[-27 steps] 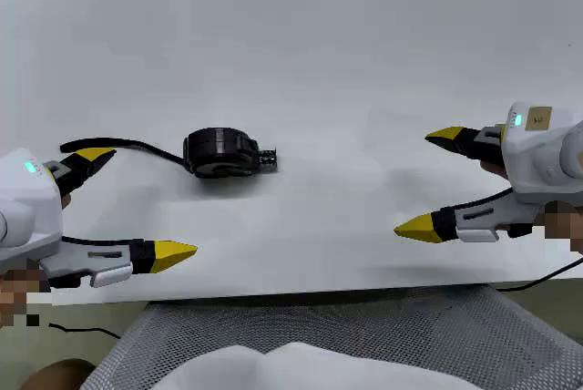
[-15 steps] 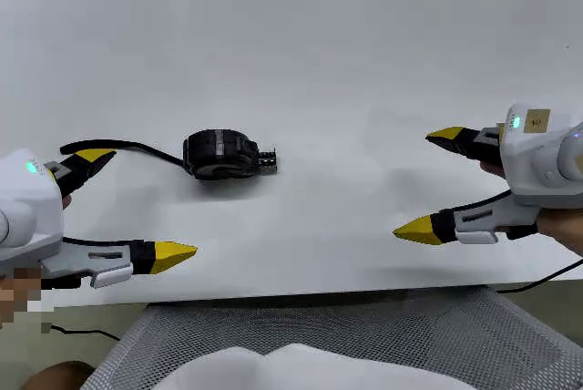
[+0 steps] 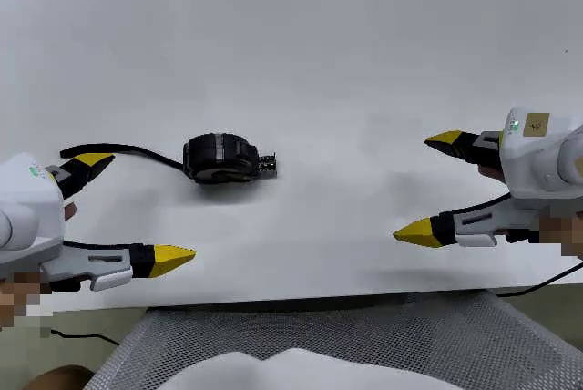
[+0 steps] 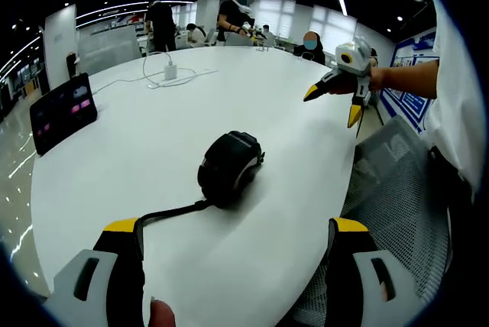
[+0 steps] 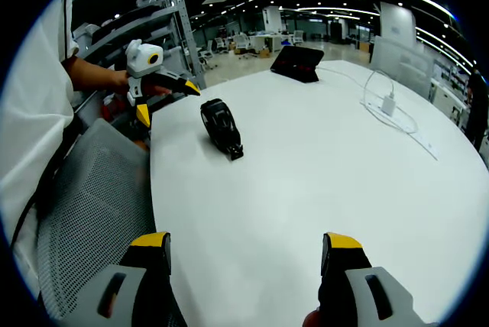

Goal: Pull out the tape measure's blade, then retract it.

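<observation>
While the left gripper point(image 3: 150, 205) and right gripper point(image 3: 412, 188) both gape wide, the tape measure point(image 3: 221, 157) lies between them, nearer the left.

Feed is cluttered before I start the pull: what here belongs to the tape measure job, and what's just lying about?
For the job: tape measure with its black strap; left gripper and right gripper, both open and clear of it.
Lying about: tablet; charger with its cable; mesh chair at the table edge.
</observation>
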{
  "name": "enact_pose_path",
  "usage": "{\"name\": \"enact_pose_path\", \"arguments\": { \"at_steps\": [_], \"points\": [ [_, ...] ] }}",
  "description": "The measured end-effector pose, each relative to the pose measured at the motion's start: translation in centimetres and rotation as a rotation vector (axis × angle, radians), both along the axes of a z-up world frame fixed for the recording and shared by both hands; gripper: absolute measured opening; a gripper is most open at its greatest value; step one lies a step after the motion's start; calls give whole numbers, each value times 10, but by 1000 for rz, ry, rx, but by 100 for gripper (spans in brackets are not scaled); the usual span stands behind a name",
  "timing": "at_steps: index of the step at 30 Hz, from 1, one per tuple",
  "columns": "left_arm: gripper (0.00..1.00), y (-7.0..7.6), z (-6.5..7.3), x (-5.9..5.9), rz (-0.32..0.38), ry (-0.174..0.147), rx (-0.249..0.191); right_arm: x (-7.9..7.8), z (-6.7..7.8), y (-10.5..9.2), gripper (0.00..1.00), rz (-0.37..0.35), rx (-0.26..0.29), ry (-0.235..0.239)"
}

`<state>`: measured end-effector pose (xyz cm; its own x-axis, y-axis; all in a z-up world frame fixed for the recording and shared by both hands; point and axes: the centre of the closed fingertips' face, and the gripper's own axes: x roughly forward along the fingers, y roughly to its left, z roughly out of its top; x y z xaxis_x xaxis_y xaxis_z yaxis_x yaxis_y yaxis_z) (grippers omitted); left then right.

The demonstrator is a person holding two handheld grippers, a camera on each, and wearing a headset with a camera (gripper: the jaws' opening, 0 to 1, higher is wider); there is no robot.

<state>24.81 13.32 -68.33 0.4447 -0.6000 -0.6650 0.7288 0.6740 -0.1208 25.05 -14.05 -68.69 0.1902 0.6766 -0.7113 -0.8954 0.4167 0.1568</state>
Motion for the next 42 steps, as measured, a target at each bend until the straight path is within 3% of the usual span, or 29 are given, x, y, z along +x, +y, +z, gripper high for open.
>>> {"name": "enact_pose_path", "arguments": {
  "at_steps": [21,29,42],
  "points": [
    [96,-2,0,3,-12,-2,6,4,-1,4,80,10,-1,-5],
    [98,-6,1,5,-18,0,-14,7,-3,10,80,31,0,-6],
    [99,-7,1,11,-27,-9,-11,13,-4,23,81,61,11,-11]
  ]
}}
